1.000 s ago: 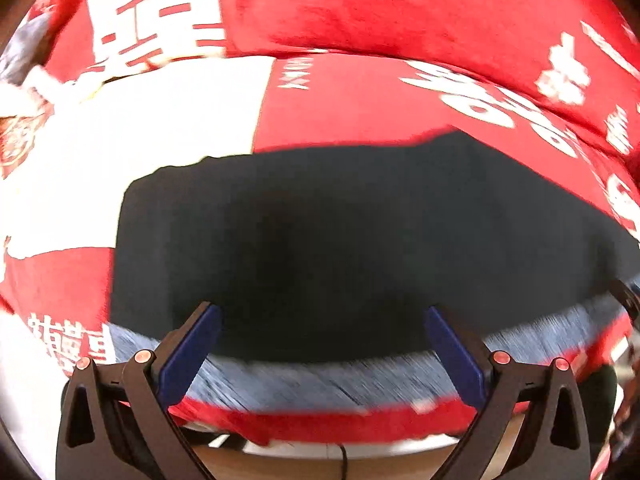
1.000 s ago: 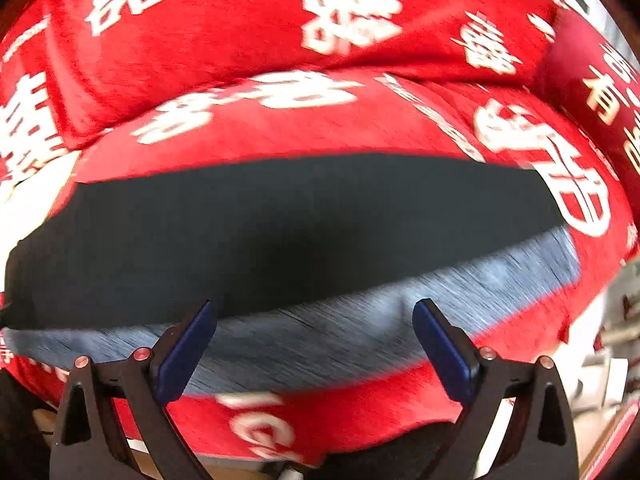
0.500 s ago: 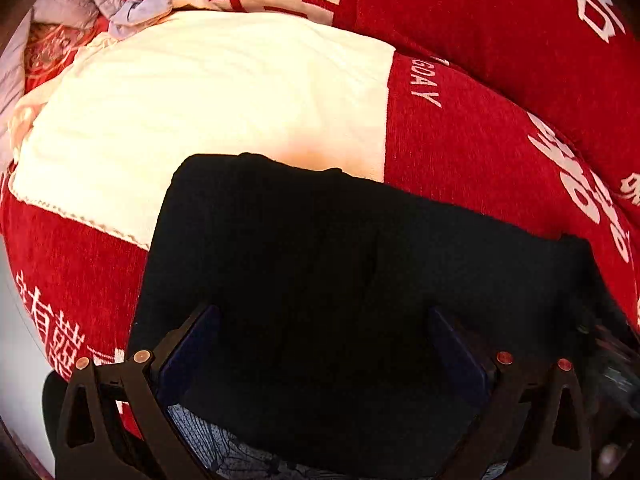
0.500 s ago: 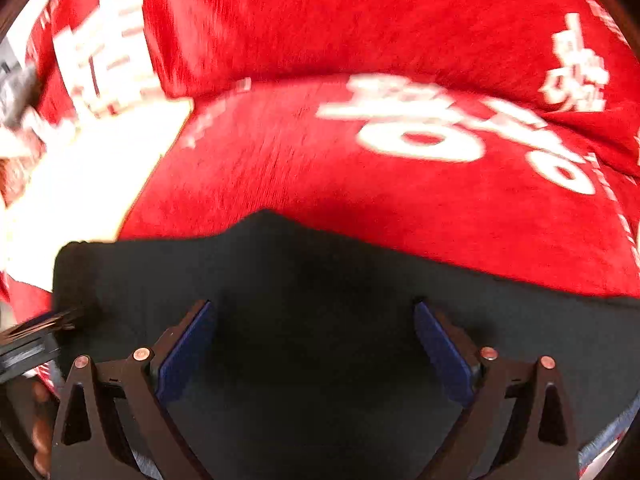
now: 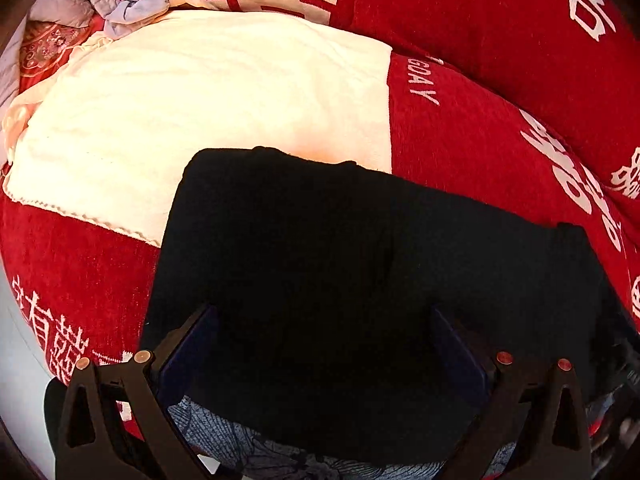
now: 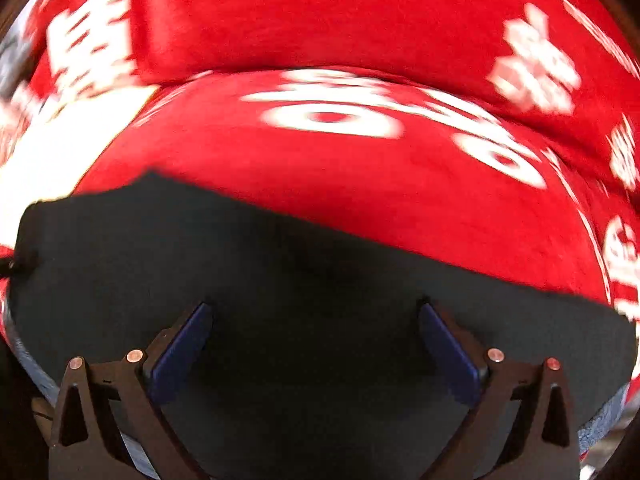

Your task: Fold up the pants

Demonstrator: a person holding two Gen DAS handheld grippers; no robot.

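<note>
Pants: black pants (image 5: 360, 272) lie spread flat on a red cover (image 5: 480, 140); their far left corner overlaps a cream cloth (image 5: 200, 100).
Pants, right view: same dark cloth (image 6: 320, 300) fills the lower half; its far edge runs slantwise across the red cover (image 6: 360, 184). This view is motion-blurred.
Near edge: a grey-blue patterned strip (image 5: 248, 444) shows under the pants' near edge, between the left tool's fingers.
Left tool: left tool (image 5: 324, 320) stands wide apart, blue pads (image 5: 188, 352) on either side with nothing between them; it sits over the pants' near part. Whether the tips touch the cloth I cannot tell.
Right tool: right tool (image 6: 316, 316) also spread wide, gripping nothing, above the pants; contact cannot be told.
Pose: both tools point forward and down across the pants toward the cover's white characters (image 6: 332, 116).
Surroundings: a pale crumpled garment (image 5: 120, 8) lies at the far left corner, well apart from the pants.
</note>
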